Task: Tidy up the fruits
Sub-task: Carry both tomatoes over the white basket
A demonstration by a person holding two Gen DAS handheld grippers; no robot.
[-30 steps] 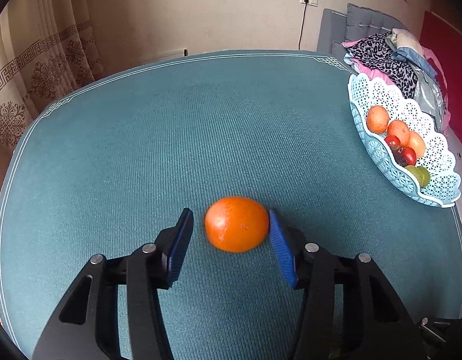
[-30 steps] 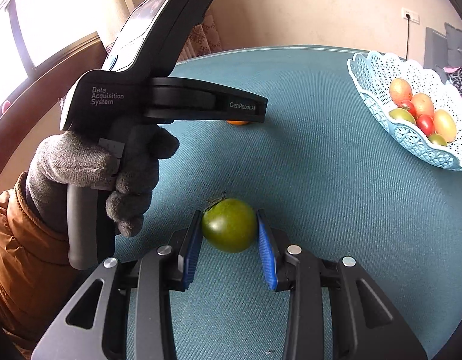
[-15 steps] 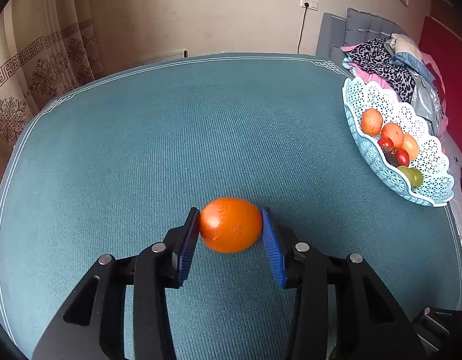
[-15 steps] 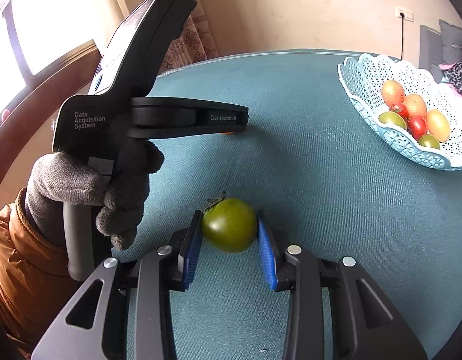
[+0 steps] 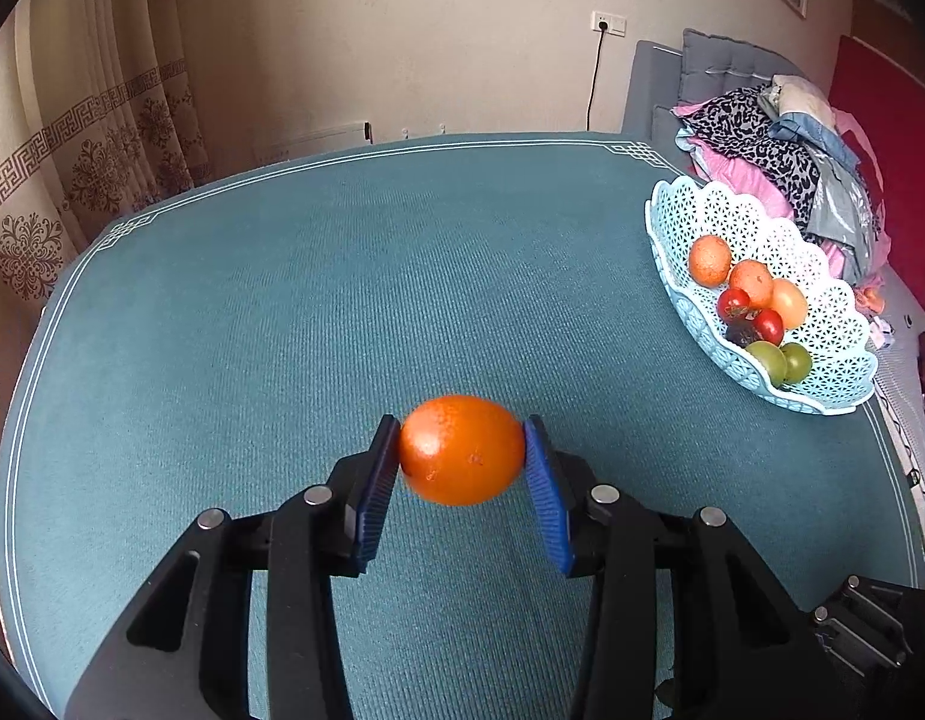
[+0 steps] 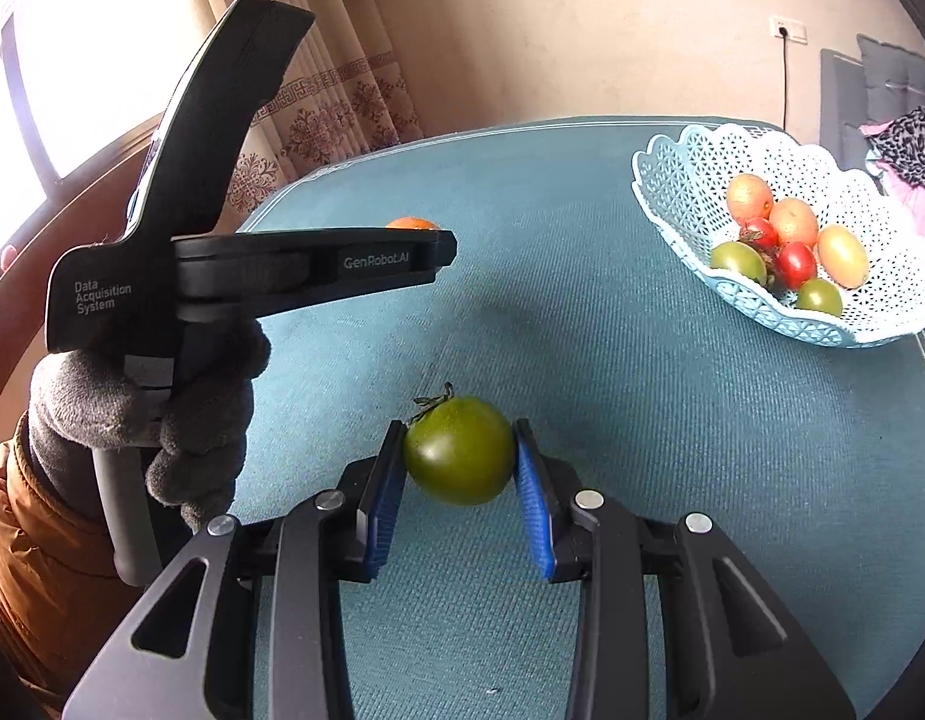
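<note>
My left gripper (image 5: 462,456) is shut on an orange (image 5: 461,450) and holds it above the teal table (image 5: 282,312). My right gripper (image 6: 458,459) is shut on a green tomato (image 6: 459,450) with a dried stem, just above the table (image 6: 582,360). A pale blue lattice basket (image 5: 822,402) at the right holds several fruits: orange, red and green. It also shows in the right wrist view (image 6: 684,180). In that view the left gripper's body (image 6: 294,258) is at the left, with the top of the orange (image 6: 410,222) behind it.
A gloved hand (image 6: 162,408) holds the left gripper's handle. A sofa with piled clothes (image 5: 780,138) stands beyond the table's right edge. Curtains (image 5: 72,168) hang at the left. The table's white-lined edge (image 5: 402,150) runs along the back.
The left gripper closed on the orange and lifted it. The right gripper kept its hold on the green tomato and rose. Both views shifted toward the basket.
</note>
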